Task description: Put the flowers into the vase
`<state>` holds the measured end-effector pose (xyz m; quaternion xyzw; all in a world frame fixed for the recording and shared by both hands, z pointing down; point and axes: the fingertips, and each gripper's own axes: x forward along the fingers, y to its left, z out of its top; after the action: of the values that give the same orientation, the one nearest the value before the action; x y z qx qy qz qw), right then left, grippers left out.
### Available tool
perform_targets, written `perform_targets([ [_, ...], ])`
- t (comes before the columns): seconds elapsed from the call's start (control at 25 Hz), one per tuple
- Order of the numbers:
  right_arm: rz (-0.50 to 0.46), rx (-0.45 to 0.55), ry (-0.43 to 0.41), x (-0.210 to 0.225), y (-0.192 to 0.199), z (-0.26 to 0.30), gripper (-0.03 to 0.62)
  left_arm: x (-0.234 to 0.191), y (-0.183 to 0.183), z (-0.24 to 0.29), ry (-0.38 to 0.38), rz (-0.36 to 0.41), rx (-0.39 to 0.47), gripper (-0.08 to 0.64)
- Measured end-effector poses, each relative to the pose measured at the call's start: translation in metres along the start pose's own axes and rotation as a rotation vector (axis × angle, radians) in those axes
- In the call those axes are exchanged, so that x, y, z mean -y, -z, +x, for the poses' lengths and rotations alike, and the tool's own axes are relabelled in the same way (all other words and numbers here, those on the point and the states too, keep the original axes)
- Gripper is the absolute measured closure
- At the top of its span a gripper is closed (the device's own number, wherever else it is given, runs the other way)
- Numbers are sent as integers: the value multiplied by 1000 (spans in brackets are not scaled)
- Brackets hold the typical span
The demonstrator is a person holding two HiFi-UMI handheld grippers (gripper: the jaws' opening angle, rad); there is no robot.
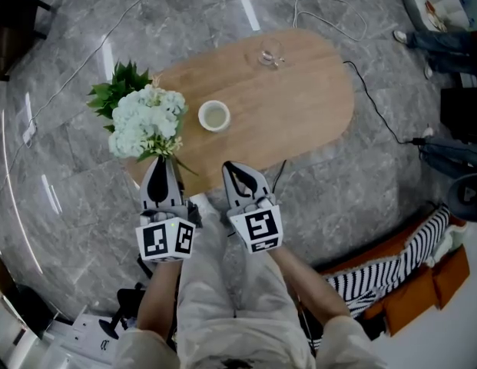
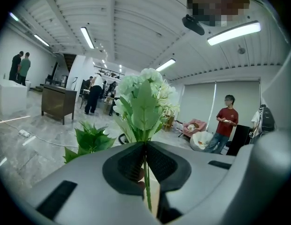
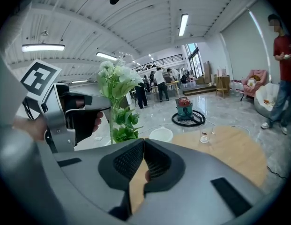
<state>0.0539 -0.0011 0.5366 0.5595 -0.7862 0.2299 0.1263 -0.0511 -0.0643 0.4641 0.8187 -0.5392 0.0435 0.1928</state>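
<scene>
My left gripper (image 1: 158, 162) clamps the flowers (image 1: 148, 121) by the stem, above the table's (image 1: 299, 106) left edge; right gripper (image 1: 233, 167) closed, seemingly empty.

No word, number or brand can be read anywhere. The cube on the left gripper (image 1: 160, 160) and the cube on the right gripper (image 1: 236, 167) carry only black-and-white square markers, not letters. The glass (image 3: 205, 136) on the table (image 3: 239, 153) has a reddish mark, too small to read. A white box (image 1: 92, 333) on the floor bears dark print, too blurred to read.
</scene>
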Motion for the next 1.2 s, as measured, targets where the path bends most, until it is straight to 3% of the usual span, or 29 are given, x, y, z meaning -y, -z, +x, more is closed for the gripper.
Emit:
perform_targets([
  [0.4, -10, 8, -12, 24, -26, 18, 586, 17, -33, 42, 7, -7, 80, 538],
  [0.84, -2, 64, -5, 19, -55, 19, 586, 31, -58, 45, 18, 13, 161, 537],
  [1.2, 10, 78, 9, 21, -51, 16, 586, 36, -67, 50, 21, 28, 217, 537],
])
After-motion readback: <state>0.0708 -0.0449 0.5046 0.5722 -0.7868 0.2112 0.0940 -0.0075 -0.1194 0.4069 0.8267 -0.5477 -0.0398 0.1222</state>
